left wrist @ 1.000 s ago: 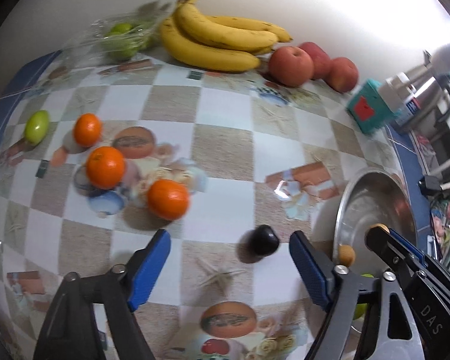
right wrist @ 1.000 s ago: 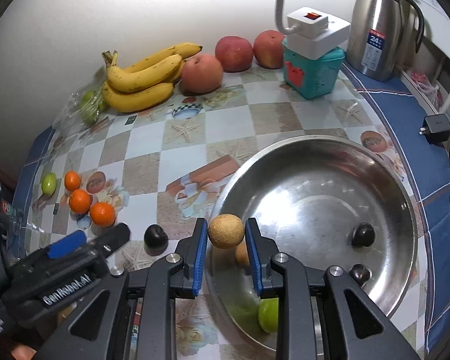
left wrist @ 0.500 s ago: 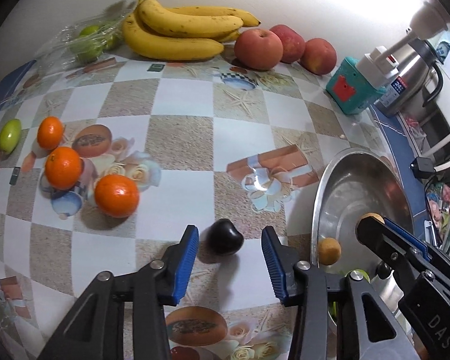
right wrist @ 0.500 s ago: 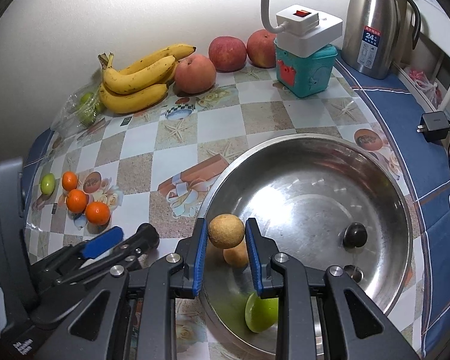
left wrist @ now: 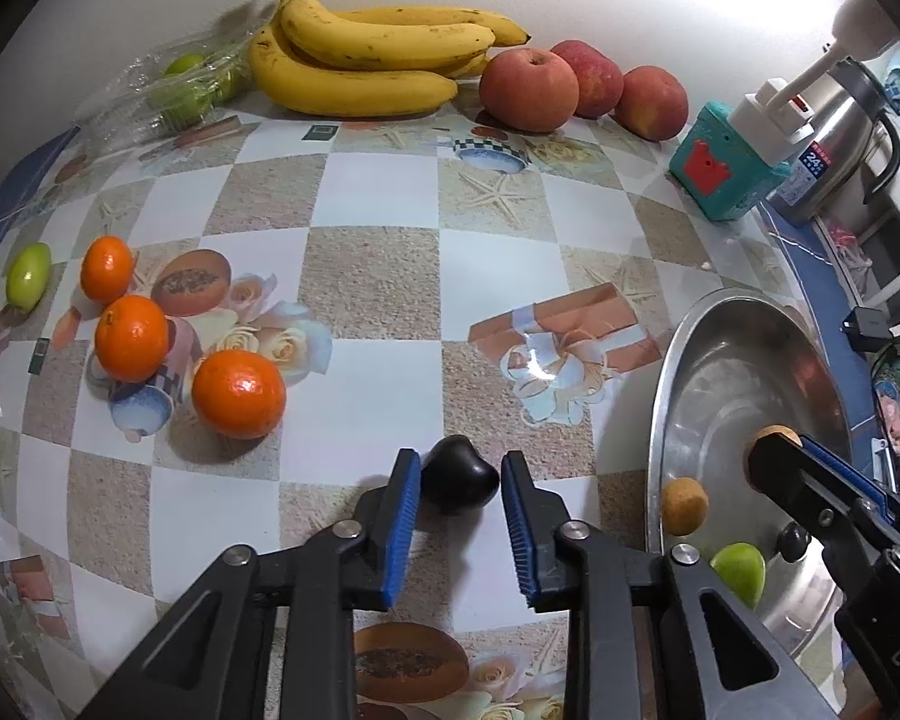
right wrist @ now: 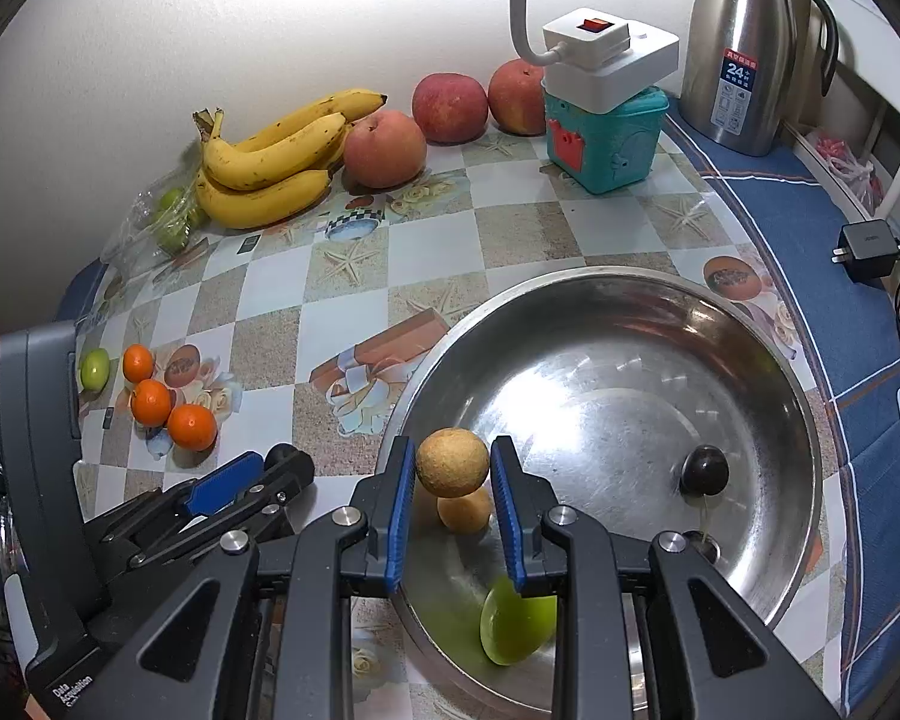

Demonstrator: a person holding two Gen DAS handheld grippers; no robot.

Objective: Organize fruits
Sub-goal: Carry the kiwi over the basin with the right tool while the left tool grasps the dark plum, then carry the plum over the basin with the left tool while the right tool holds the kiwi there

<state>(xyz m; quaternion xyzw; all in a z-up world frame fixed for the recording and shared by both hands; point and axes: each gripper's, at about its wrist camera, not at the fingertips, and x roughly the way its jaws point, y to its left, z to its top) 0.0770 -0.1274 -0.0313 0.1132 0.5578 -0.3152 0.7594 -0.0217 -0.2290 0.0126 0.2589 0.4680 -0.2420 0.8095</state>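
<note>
A checkered, picture-printed cloth covered the table [left wrist: 378, 276], which stood against a pale wall with bananas [left wrist: 366, 54] and apples [left wrist: 528, 90] along the far edge. At the left lay three oranges [left wrist: 239, 394] and a small green fruit [left wrist: 27, 276]; at the right sat the steel bowl [right wrist: 768, 396], already holding a dark plum [right wrist: 704, 469], a tan fruit and a green one [right wrist: 519, 621].

We had our left claw [left wrist: 459, 489] closed on the dark fruit [left wrist: 457, 480] that rested on the table just left of the bowl, both blue pads pressing its sides. Our right claw [right wrist: 452, 463] gripped a round tan fruit [right wrist: 452, 462] above the near-left part of the bowl.

We judged the step to be gathering the small fruits into the bowl. Next, the right claw would need to lower and let go gently inside the rim, and the left would need to lift its fruit clear and carry it right over the rim without squeezing it out.
</note>
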